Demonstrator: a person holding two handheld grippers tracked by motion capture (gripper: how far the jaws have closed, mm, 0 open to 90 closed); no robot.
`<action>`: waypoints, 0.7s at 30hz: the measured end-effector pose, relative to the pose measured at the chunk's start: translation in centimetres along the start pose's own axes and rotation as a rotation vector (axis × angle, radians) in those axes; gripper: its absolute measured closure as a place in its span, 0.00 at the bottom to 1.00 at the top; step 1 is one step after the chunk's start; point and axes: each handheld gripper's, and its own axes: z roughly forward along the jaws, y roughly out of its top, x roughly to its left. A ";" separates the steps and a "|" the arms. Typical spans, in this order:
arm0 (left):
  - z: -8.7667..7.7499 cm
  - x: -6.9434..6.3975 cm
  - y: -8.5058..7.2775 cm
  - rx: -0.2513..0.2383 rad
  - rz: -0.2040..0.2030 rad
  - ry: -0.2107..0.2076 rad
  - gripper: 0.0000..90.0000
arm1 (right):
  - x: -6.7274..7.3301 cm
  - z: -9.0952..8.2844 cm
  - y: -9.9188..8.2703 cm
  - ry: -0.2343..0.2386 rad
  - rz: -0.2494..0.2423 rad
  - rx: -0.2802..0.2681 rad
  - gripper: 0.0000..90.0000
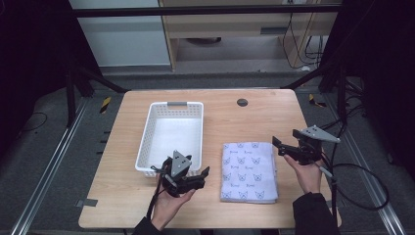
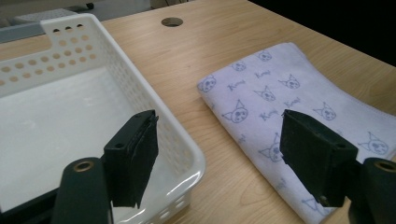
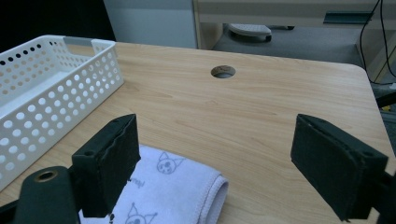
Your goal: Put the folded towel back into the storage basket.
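A folded white towel (image 1: 249,171) printed with small cat faces lies on the wooden table (image 1: 244,122), right of centre. An empty white perforated basket (image 1: 171,134) stands to its left. My left gripper (image 1: 198,172) is open near the basket's front right corner, jaws wide, nothing between them. In the left gripper view the basket (image 2: 154,116) is at left and the towel (image 2: 299,102) at right. My right gripper (image 1: 280,146) hovers open just right of the towel's far corner. The right gripper view has the towel (image 3: 173,191) low between the jaws.
A round cable hole (image 1: 242,102) sits near the table's far edge. Black cables (image 1: 362,181) trail off the right side. Beyond the table are a cabinet (image 1: 235,29) and dark frame legs.
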 end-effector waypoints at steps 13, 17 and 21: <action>1.5 -2.6 -0.3 0.030 0.034 -0.047 0.35 | 0.3 2.1 -0.4 0.015 0.002 0.046 0.20; 2.1 -3.4 -0.7 0.052 0.035 -0.064 0.37 | 0.3 2.4 -0.6 0.017 -0.001 0.062 0.22; 2.8 -4.1 -1.0 0.073 0.040 -0.074 0.38 | 0.1 2.7 -0.9 0.023 0.010 0.073 0.23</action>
